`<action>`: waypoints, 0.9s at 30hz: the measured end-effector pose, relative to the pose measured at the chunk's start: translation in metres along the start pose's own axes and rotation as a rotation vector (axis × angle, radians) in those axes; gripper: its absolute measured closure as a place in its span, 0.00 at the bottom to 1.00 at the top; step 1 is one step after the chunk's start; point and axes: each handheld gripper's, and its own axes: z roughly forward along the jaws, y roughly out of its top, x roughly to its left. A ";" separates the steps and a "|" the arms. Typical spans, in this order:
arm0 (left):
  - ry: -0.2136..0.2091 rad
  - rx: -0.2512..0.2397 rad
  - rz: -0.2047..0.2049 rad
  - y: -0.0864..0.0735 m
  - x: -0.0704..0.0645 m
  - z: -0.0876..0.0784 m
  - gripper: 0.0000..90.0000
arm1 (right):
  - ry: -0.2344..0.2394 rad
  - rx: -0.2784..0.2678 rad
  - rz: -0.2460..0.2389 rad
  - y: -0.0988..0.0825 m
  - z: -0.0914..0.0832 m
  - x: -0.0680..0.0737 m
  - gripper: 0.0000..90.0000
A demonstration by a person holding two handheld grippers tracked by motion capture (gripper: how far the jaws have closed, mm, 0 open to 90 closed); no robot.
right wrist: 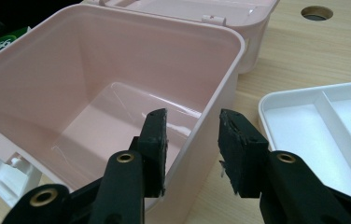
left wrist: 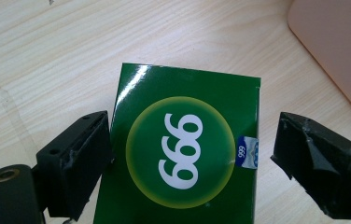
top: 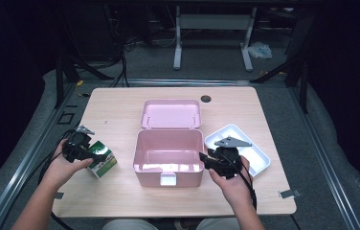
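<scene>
Open pink plastic box at the centre of the light wooden table, its hinged lid laid back toward 12 o'clock. At 9 o'clock of the box, the left claw is spread around a green cardboard carton printed "999"; one jaw touches the carton's side, the other stands apart. At 3 o'clock, the right claw straddles the box's side wall, jaws parted, one inside and one outside. Just beyond lies a white divided plastic tray.
</scene>
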 end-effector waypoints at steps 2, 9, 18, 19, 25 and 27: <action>0.012 0.010 0.004 0.000 0.001 0.001 0.12 | 0.000 0.001 0.002 0.000 0.000 0.000 0.69; 0.000 0.079 0.008 -0.001 0.006 0.005 0.12 | 0.001 0.005 0.000 0.000 0.000 0.000 0.69; 0.008 0.167 0.033 0.007 0.004 0.010 0.15 | 0.006 0.021 0.002 0.000 0.002 0.000 0.67; 0.011 0.177 0.037 0.008 0.004 0.011 0.15 | 0.006 0.020 0.001 0.000 0.003 0.000 0.67; 0.015 0.223 0.048 0.013 0.003 0.011 0.16 | 0.006 0.041 -0.002 0.000 0.003 0.000 0.66; 0.015 0.232 0.052 0.014 0.003 0.011 0.16 | 0.007 0.043 -0.002 0.000 0.003 0.001 0.66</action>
